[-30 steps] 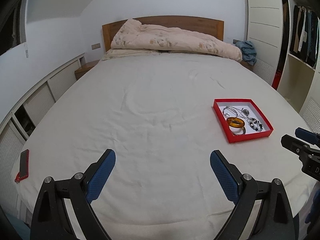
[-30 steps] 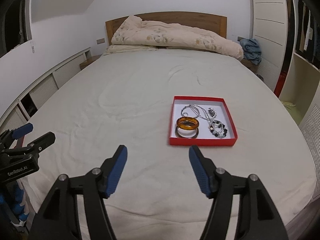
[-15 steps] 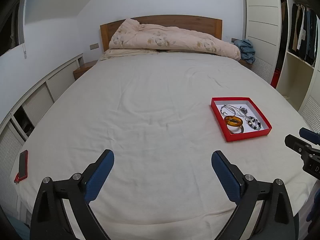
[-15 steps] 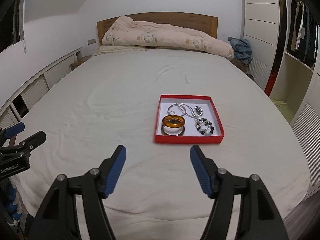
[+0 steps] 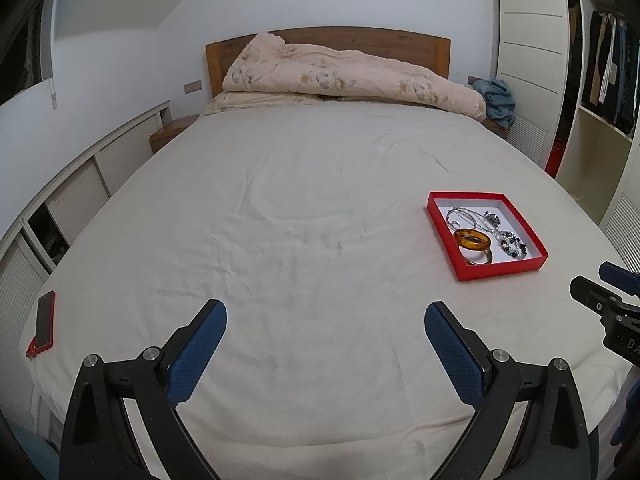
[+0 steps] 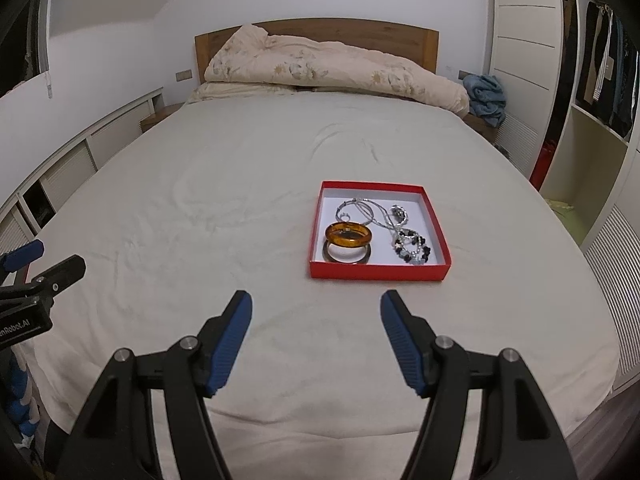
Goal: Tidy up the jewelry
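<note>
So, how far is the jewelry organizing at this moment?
Nothing looks sorted yet: the amber bangle, a metal bangle, silver chain necklace and black-and-white bead bracelet lie mixed in the shallow red cardboard tray. Nothing is in hand: left tongs and right tongs are open, short of it. All sorting remains.

Shallow red box (image 6: 379, 271) on bed, amber bangle (image 6: 348, 235), silver necklace (image 6: 370, 207), beaded bracelet (image 6: 414, 249) inside

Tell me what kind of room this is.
A bedroom, by the look of it: a large bed with a wooden headboard and a bunched floral duvet fills the view, and an open wardrobe with hanging clothes stands at the right.
</note>
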`<state>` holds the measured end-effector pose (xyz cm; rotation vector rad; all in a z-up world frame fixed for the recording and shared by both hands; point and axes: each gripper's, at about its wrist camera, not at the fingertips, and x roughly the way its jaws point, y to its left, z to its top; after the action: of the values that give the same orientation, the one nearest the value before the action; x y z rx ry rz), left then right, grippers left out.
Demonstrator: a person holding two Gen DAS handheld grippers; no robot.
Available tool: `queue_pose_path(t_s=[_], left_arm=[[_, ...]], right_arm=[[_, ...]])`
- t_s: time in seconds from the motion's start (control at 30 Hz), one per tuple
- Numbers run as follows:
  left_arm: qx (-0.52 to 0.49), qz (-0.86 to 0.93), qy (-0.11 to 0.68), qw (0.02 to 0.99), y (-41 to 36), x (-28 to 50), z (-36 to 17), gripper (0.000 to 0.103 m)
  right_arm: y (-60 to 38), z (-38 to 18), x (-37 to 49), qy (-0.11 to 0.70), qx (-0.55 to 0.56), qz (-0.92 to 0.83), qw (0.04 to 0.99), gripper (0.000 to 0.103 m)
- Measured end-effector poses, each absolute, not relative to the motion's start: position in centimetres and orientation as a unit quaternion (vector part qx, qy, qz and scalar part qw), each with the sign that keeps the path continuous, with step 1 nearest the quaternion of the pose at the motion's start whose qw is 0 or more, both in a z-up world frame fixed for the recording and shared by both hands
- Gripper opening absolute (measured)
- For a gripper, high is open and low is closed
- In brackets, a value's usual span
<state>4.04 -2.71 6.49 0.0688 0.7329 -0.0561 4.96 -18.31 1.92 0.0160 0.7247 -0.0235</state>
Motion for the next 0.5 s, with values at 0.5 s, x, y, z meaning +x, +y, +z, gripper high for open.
queue_pose_path(t_s=[0.5], left_arm=[[0.03,-0.029,0.361,0.932,-2.56,4.02,6.06,0.099]], right_arm=[[-18.64,1.17,5.16,0.363,0.007,-0.016,0.932,0.065]])
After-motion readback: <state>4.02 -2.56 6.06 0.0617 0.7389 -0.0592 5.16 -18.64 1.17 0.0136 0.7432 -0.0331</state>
